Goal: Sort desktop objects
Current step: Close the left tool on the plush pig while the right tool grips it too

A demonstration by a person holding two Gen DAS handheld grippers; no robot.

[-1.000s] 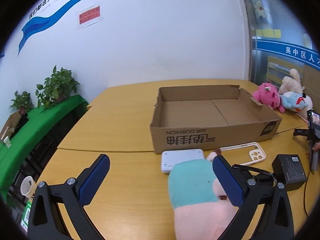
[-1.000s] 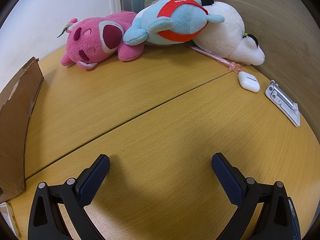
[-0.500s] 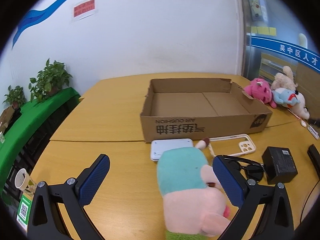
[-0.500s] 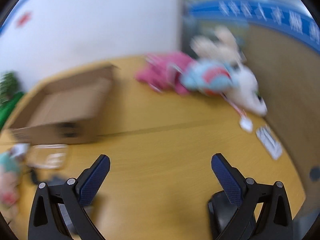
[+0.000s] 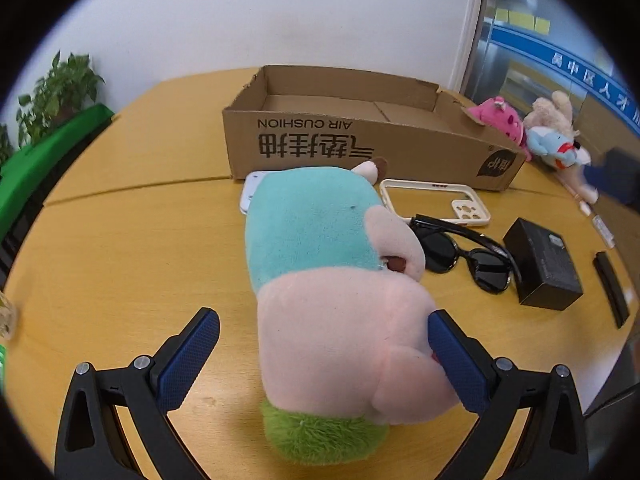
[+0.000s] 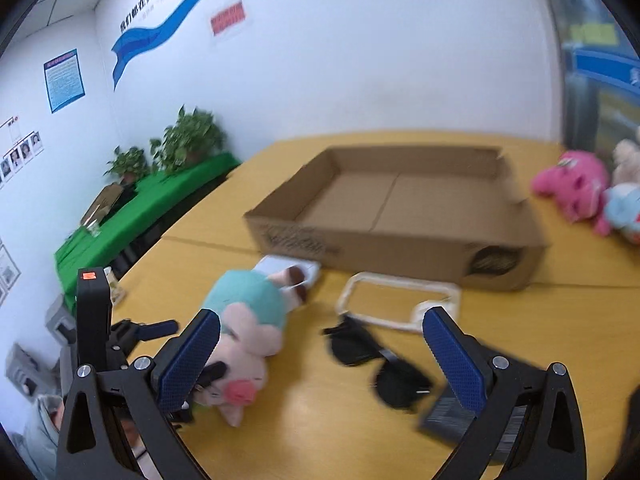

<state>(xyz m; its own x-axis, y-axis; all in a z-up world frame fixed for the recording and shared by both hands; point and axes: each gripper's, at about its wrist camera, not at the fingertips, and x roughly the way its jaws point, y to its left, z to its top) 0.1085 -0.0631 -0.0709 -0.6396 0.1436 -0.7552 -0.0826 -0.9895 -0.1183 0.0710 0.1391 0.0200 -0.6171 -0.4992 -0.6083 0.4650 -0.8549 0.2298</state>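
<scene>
A plush pig [image 5: 328,280] with a teal top, pink body and green base lies on the wooden desk [image 5: 120,264]. My left gripper [image 5: 324,360] is open around its pink end, the right finger [image 5: 456,360] touching it and the left finger apart from it. In the right wrist view the plush pig [image 6: 248,328] lies left of centre with the left gripper [image 6: 120,336] behind it. My right gripper [image 6: 322,360] hangs open above black sunglasses [image 6: 380,364], holding nothing. An empty cardboard box [image 5: 360,136] stands behind the pig.
A cream phone case [image 5: 432,200], sunglasses [image 5: 464,252], a black box [image 5: 544,264] and a white pad [image 5: 250,192] lie near the cardboard box. Pink [image 6: 572,184] and blue [image 5: 552,144] plush toys sit at the far right. A green bench [image 6: 140,208] with plants lines the left wall.
My left gripper has closed in on the plush pig, which now sits between its fingers. My right gripper has swung left from the plush pile to face the box and sunglasses.
</scene>
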